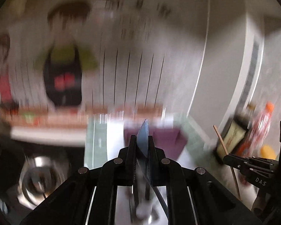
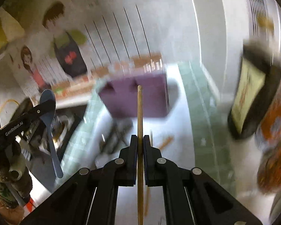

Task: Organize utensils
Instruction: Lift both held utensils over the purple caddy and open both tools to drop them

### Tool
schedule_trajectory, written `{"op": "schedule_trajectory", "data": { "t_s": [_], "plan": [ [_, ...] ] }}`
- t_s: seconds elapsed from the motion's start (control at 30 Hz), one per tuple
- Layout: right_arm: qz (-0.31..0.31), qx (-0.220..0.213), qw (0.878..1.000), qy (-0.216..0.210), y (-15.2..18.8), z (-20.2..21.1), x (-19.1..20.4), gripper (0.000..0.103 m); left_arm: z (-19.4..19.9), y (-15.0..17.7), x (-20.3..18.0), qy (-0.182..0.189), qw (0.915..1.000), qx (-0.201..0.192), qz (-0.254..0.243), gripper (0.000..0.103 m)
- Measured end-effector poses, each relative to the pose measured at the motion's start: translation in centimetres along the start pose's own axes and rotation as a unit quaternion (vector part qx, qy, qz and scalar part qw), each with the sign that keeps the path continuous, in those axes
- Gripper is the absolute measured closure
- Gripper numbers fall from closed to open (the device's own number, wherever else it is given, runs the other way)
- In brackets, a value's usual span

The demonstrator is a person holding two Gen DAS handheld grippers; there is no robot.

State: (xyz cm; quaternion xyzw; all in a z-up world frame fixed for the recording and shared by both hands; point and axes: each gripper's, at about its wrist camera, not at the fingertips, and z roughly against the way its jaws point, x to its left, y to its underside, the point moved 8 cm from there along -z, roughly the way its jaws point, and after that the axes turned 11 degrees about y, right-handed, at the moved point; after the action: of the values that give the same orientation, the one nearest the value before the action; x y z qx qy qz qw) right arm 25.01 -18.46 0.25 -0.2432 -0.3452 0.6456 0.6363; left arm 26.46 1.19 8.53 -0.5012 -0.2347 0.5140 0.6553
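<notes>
My left gripper (image 1: pixel 142 140) is shut on a blue spoon (image 1: pixel 143 138), held edge-on with the bowl up; in the right wrist view the left gripper (image 2: pixel 39 110) and the blue spoon (image 2: pixel 48 108) show at the left, handle hanging down. My right gripper (image 2: pixel 140 140) is shut on a wooden chopstick (image 2: pixel 140 112) that stands upright; in the left wrist view the right gripper (image 1: pixel 228 157) and the chopstick (image 1: pixel 224 150) show at the right. A purple compartment box (image 2: pixel 138 99) sits ahead on the table, also blurred in the left wrist view (image 1: pixel 164 140). More utensils (image 2: pixel 114 136) lie blurred on the mat.
A green cutting mat (image 2: pixel 198 112) covers the white table. Bottles and a dark jar (image 2: pixel 251 91) stand at the right. A steel bowl (image 1: pixel 41 176) sits at the lower left. A cartoon wall poster (image 2: pixel 69 46) is behind. Both views are motion-blurred.
</notes>
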Motion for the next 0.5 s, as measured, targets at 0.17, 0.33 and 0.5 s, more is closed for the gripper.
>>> {"op": "schedule_trajectory", "data": {
  "t_s": [0.17, 0.33, 0.5],
  "plan": [
    [0.016, -0.132, 0.991, 0.001, -10.2, 4.6, 1.3, 0.097, 0.5, -8.9, -1.2, -0.010, 0.9937, -0.099, -0.051, 0.093],
    [0.005, -0.190, 0.982, 0.002, -15.2, 3.4, 1.3, 0.097, -3.6, -11.3, 0.4, -0.040, 0.9917, -0.113, -0.046, 0.093],
    [-0.029, -0.177, 0.984, -0.009, -16.5, -1.6, 0.4, 0.097, -9.6, -10.5, 3.4, -0.058, 0.9938, -0.093, -0.020, 0.093]
  ]
}}
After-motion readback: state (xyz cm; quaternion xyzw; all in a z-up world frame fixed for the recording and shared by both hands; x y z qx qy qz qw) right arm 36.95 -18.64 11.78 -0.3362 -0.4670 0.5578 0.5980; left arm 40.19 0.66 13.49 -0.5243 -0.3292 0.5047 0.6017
